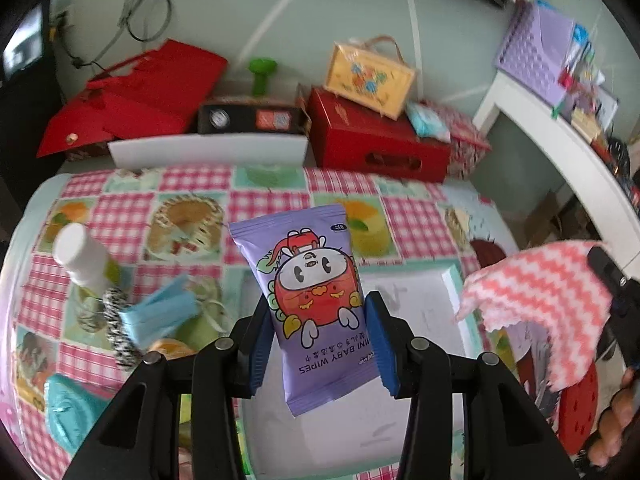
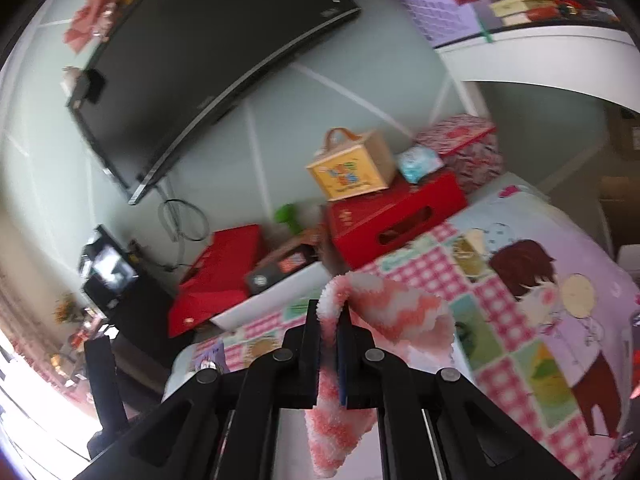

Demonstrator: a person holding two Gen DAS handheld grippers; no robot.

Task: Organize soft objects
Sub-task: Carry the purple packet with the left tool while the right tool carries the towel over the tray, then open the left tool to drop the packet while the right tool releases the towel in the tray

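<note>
The task looks to be in the middle: both soft things are lifted but neither is put down yet. The left gripper (image 1: 320,344) is clamped on the purple foil pack of baby wipes with a red cartoon figure (image 1: 310,300), its blue pads pressing the two long sides, and the pack hangs above the white shallow tray with a pale green rim (image 1: 452,280) that lies on the pink checked tablecloth (image 1: 264,196). The right gripper (image 2: 331,344) has its jaws pressed together on the fluffy pink-and-white zigzag cloth (image 2: 384,316), which folds over the fingers and hangs down below them, above the table. Still lying on the table to the left are a light blue folded cloth piece (image 1: 160,312), a black-and-white woven ring (image 1: 116,328) and a white-capped bottle (image 1: 80,256); I think some of these are left to sort. Both views are blurred. The tray's near part is hidden behind the gripper, so I cannot tell if anything already lies in it.
</note>
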